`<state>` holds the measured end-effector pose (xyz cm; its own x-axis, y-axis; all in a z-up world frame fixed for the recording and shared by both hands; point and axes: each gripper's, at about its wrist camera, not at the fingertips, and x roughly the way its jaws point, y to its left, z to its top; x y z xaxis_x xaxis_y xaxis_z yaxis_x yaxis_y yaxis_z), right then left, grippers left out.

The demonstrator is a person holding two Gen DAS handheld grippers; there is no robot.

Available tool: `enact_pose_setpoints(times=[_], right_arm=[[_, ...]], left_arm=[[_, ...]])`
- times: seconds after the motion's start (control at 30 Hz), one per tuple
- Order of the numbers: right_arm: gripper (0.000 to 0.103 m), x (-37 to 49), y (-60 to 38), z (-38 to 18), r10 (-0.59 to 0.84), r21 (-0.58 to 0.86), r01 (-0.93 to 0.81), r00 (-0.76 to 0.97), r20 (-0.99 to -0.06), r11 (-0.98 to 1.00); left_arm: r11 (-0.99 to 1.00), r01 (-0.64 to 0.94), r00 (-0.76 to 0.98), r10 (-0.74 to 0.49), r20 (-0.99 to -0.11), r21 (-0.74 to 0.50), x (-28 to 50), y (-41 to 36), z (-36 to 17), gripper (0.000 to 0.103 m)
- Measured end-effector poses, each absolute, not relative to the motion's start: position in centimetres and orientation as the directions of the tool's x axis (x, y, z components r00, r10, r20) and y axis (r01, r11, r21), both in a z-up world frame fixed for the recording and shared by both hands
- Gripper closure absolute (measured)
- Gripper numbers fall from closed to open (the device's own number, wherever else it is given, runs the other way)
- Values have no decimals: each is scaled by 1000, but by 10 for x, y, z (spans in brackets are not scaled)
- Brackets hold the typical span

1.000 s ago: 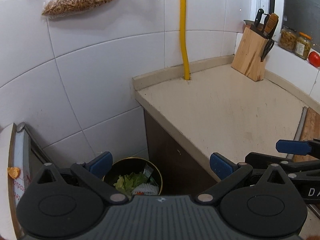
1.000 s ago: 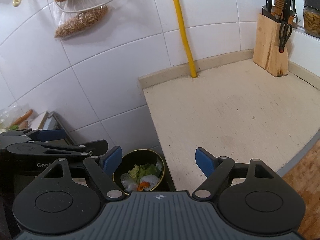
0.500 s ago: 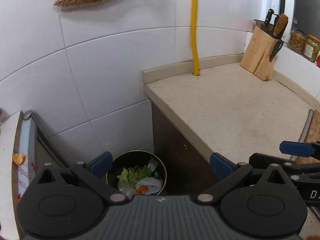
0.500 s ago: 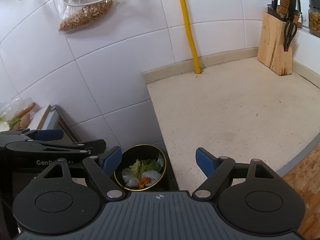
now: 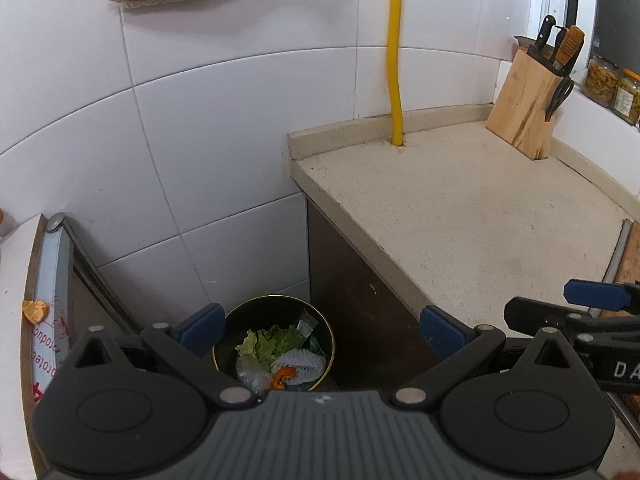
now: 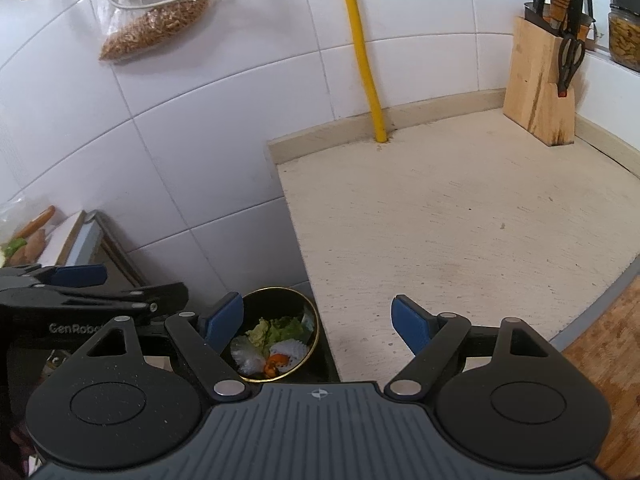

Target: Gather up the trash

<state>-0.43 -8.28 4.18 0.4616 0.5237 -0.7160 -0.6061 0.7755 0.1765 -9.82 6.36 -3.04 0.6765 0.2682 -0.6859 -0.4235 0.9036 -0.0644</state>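
A round dark bin (image 5: 240, 316) with a gold rim (image 6: 316, 330) stands on the floor between the tiled wall and the counter's side. Inside lie lettuce leaves (image 5: 272, 344), a white foam net (image 5: 300, 364), an orange scrap and clear plastic. My left gripper (image 5: 320, 326) hangs open above the bin, nothing between its blue pads. My right gripper (image 6: 318, 318) is open too and empty, over the bin's right rim and the counter edge. Each gripper shows in the other's view, the right gripper (image 5: 592, 300) at the right edge, the left gripper (image 6: 80, 284) at the left.
The beige counter (image 5: 460, 216) fills the right side, with a wooden knife block (image 5: 528, 116) and jars at the back. A yellow pipe (image 5: 396, 52) runs up the tiled wall. A white appliance top (image 5: 16, 288) with an orange scrap (image 5: 35, 311) is at left. Bags of dry food (image 6: 156, 26) hang above.
Both views have shifted slightly, so the bin's contents show more fully under the grippers. Both grippers stay open and empty.
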Motion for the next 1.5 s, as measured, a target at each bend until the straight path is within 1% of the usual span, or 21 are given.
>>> enact_pose_setpoints(times=[0.97, 1.07, 1.23, 1.3, 1.4, 1.5], right_arm=[[17, 0, -72, 38, 513, 167, -612, 449, -731, 773], [17, -1, -71, 39, 514, 167, -612, 451, -729, 773], [17, -1, -70, 42, 532, 187, -613, 447, -719, 768], [16, -1, -68, 44, 538, 188, -617, 449, -714, 765], [16, -1, -65, 46, 545, 189, -622, 451, -707, 760], [16, -1, -62, 47, 549, 190, -625, 450, -704, 757]], left_arm=[[903, -423, 667, 255, -700, -74, -96, 83, -37, 2], [904, -421, 674, 255, -693, -77, -98, 81, -37, 2], [907, -405, 720, 241, -651, -112, -103, 86, -30, 2], [911, -397, 723, 235, -650, -113, -103, 88, -28, 2], [915, -393, 730, 250, -636, -93, -103, 88, -25, 2], [911, -410, 728, 301, -616, -40, -104, 81, -22, 2]])
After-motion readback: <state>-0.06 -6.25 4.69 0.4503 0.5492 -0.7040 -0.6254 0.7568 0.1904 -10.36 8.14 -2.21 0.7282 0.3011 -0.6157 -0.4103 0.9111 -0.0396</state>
